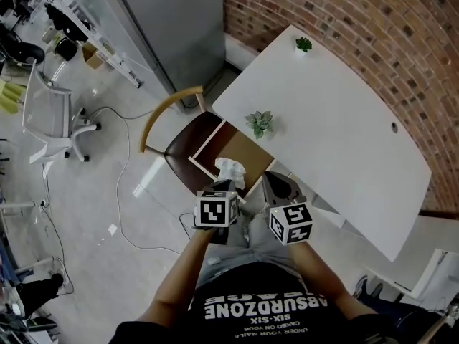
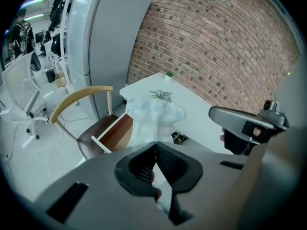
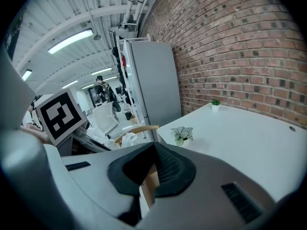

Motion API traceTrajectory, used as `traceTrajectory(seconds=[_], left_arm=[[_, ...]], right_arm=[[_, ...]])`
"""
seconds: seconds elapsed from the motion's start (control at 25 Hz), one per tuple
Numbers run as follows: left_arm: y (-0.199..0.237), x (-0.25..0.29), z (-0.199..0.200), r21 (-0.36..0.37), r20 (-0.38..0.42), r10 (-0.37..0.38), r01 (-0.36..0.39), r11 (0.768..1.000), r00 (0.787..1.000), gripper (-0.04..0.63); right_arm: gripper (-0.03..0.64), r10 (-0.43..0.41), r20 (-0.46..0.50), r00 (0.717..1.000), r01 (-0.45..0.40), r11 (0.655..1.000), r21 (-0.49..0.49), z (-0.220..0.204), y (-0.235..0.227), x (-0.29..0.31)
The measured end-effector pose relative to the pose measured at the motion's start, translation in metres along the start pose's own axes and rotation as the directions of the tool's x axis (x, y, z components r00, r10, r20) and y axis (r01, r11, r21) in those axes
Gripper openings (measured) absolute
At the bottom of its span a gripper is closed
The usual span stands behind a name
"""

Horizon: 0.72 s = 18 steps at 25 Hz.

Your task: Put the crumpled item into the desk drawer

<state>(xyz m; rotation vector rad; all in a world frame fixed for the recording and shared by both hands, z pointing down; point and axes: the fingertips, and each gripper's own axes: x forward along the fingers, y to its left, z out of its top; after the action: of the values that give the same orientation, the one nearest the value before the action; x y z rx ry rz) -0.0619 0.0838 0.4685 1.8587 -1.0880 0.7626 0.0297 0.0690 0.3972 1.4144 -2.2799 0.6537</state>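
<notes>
L gripper point(image 2: 155, 144) clamps crumpled paper point(image 2: 153, 116); grip hidden in head view. R gripper point(image 3: 153, 144) jaws together, empty. Desk drawer point(image 1: 252, 151) open at 12, part-covered.

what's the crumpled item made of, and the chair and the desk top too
The crumpled item looks like thin white paper or tissue: matt, with sharp creases. Thin plastic is possible. The chair has a pale curved backrest that looks like bent wood, and a dark brown seat with a slight sheen, either wood or leather-like. The desk top is smooth, matt white, probably laminate.
</notes>
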Motion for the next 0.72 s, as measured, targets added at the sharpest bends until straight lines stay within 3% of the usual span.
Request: traceTrajectory(seconds=[0.28, 0.72], left_arm=[[0.002, 0.017, -0.001, -0.020, -0.046, -0.009, 0.008, 1.000, 0.999, 0.008], [0.004, 0.044, 0.005, -0.080, -0.096, 0.017, -0.024, 0.996, 0.995, 0.008]], right_arm=[[-0.002, -0.006, -0.011, 1.000, 0.006, 1.000, 0.015, 0.001, -0.011, 0.008], [-0.002, 0.079, -0.079, 0.994, -0.081, 0.996, -0.027, 0.006, -0.022, 0.031]])
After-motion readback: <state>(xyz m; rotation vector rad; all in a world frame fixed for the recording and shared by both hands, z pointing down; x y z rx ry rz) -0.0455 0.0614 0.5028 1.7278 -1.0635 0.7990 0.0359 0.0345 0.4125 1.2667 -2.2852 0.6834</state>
